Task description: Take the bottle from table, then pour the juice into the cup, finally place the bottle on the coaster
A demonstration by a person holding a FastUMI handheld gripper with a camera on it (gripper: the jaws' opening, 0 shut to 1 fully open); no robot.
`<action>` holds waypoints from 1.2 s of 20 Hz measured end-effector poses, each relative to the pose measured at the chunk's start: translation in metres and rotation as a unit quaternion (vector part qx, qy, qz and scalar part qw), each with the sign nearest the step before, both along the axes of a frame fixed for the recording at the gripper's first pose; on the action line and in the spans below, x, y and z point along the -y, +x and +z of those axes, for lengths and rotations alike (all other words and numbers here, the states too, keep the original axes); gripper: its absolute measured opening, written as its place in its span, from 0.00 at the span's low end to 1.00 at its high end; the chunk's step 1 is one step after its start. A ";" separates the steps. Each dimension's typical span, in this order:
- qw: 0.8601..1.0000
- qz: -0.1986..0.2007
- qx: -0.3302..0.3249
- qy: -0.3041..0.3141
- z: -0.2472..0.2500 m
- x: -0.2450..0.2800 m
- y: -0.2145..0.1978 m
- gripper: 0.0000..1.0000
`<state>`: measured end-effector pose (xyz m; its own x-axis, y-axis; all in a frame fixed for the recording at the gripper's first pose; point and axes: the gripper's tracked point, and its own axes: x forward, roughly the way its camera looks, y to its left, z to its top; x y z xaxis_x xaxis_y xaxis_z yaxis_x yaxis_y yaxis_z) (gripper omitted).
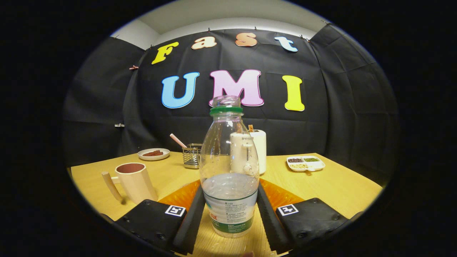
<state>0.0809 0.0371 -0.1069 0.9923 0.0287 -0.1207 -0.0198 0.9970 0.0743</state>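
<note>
Two gripper fingers [189,223] rise from the bottom centre of the frame, one on each side of a clear plastic bottle [229,171]. Both fingers appear to press against the bottle's lower body, so the gripper [230,219] looks clamped on it, though the exact contact is hard to confirm.

Standing upright with its long axis vertical, the bottle sits in the middle of the frame. Its cap is off, with a green ring left around the open neck. Pale liquid fills roughly the lower part of the bottle, and a printed label wraps the base. Whether the base rests on the table [335,182] or is lifted just clear of it cannot be told.

Directly behind the fingers, on the wooden table, lies an orange coaster [184,194], showing on both sides of the bottle. At lower left stands a cream cup [134,182] with its handle pointing left; its inside looks reddish-brown.

My judgement: the coming move turns on the cup lying left of the held bottle, so pouring means carrying it leftward and tipping the neck over the rim.

Further back stand a white cylinder [260,150], a wire holder [191,155], a small plate [154,154] and a divided dish [305,163].
</note>
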 end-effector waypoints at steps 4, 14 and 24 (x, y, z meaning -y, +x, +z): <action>0.997 -0.002 0.014 -0.076 0.017 -0.004 0.001 0.74; 0.927 0.022 0.039 -0.372 0.046 -0.047 0.014 0.70; 0.822 0.048 0.061 -0.565 0.062 -0.059 0.027 0.70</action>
